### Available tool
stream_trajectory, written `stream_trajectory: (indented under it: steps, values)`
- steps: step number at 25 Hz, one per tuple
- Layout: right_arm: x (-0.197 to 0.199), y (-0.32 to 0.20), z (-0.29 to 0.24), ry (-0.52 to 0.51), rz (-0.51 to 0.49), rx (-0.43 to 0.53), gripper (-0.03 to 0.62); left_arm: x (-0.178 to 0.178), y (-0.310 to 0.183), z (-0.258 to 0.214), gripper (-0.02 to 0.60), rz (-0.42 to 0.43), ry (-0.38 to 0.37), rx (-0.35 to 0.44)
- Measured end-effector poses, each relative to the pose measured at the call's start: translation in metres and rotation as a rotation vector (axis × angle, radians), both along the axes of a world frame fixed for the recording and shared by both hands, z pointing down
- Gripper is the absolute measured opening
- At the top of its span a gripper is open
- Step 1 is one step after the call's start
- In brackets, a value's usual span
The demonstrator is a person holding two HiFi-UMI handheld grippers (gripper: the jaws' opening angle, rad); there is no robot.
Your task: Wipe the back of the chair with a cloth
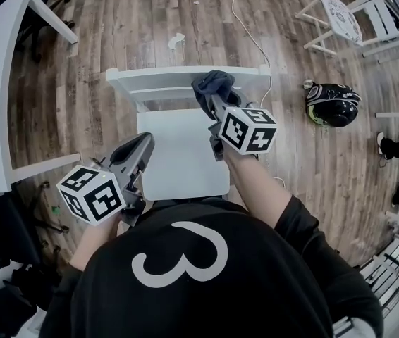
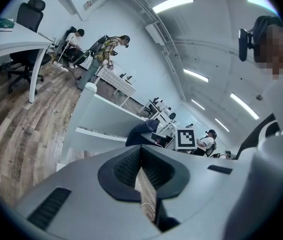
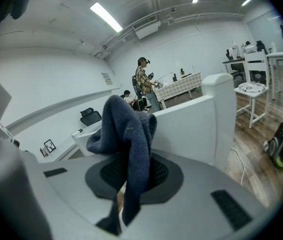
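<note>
Blue cloth is clamped tight in the right hand-held gripper.

Right gripper forward, clamped; left gripper back, closed.

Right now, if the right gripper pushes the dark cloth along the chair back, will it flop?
Probably floppy: the cloth droops in folds over the right gripper. Its fuzzy weave likely drags, not slips, on the chair back.

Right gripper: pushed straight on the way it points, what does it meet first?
Probably the chair back: the cloth clamped in the right gripper leads and looks nearly on it; depth unclear.
</note>
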State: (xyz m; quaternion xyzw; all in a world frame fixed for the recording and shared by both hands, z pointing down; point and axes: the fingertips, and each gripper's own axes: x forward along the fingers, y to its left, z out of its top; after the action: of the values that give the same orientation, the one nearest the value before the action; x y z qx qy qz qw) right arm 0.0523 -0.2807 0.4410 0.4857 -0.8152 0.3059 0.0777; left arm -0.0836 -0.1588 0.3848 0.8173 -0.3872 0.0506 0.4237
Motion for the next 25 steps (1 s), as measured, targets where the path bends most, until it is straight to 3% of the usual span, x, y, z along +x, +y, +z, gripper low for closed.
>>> stream_trajectory:
  steps: [15, 25]
  values:
    - [0.089, -0.003, 0.003, 0.015, 0.119, -0.014, 0.051, 0.039, 0.003, 0.008, 0.014, 0.05, 0.007, -0.021]
    - [0.089, 0.003, 0.002, -0.028, 0.124, -0.021, 0.051, 0.031, 0.005, 0.011, 0.014, 0.04, 0.02, -0.025]
